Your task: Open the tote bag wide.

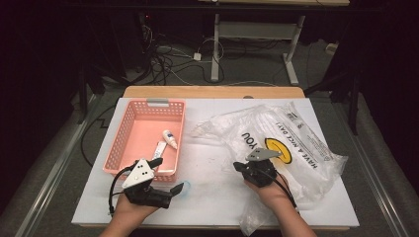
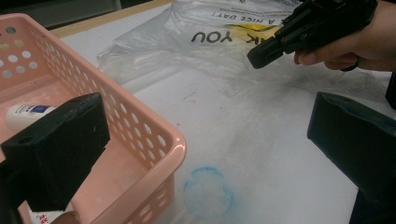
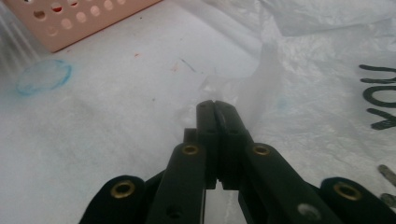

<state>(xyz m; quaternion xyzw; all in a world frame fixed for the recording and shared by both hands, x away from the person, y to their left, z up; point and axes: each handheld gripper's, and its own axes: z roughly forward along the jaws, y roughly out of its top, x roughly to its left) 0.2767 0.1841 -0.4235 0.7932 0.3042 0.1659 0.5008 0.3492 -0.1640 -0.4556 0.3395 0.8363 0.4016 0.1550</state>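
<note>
While the high view had the left gripper (image 1: 168, 189) beside the pink basket (image 1: 129, 129) on the worktop (image 1: 212, 197), the right gripper (image 1: 238, 167) sat at the plastic bag (image 1: 296, 148) edge. Left gripper view: its jaws were wide apart with nothing between, one over the basket (image 2: 154, 135). Right gripper view: jaws were pinched together on a fold of the bag (image 3: 266, 70).

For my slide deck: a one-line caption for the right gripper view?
Right gripper shut on the edge of the clear plastic bag, with the pink basket beyond.
</note>
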